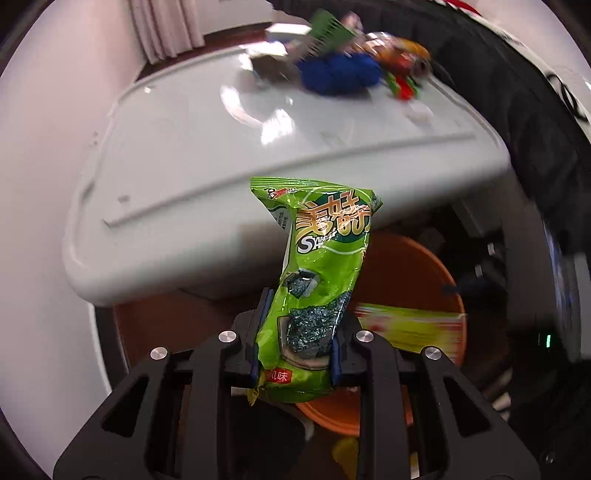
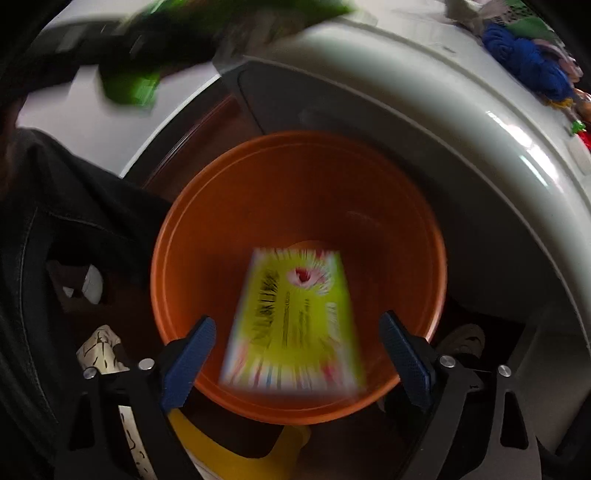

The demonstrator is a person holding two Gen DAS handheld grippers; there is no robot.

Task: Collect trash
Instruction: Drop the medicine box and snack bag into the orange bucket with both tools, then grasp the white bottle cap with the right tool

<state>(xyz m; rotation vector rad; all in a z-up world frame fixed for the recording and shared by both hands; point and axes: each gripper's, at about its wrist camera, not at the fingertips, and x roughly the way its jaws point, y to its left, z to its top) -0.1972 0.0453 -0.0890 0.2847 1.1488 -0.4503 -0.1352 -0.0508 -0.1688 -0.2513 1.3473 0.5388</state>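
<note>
Left gripper (image 1: pixel 295 350) pinches the crinkly green foil snack bag (image 1: pixel 317 280) with the round orange plastic bin (image 1: pixel 417 266) just beyond, right gripper (image 2: pixel 295 358) spread wide over a yellow packet (image 2: pixel 295 317), so centre before letting go.

Ahead of the tongs stands a glossy white plastic table with rounded corners and a raised rim (image 1: pixel 155 206), its top catching bright reflections of overhead light. Beyond its far edge, up and to the left, pale pleated curtains (image 1: pixel 162 29) hang against a plain whitish wall (image 1: pixel 44 122). A strip of dark brown wood (image 1: pixel 236 31) shows beside the curtains. Under the table the floor lies in deep shadow.
</note>
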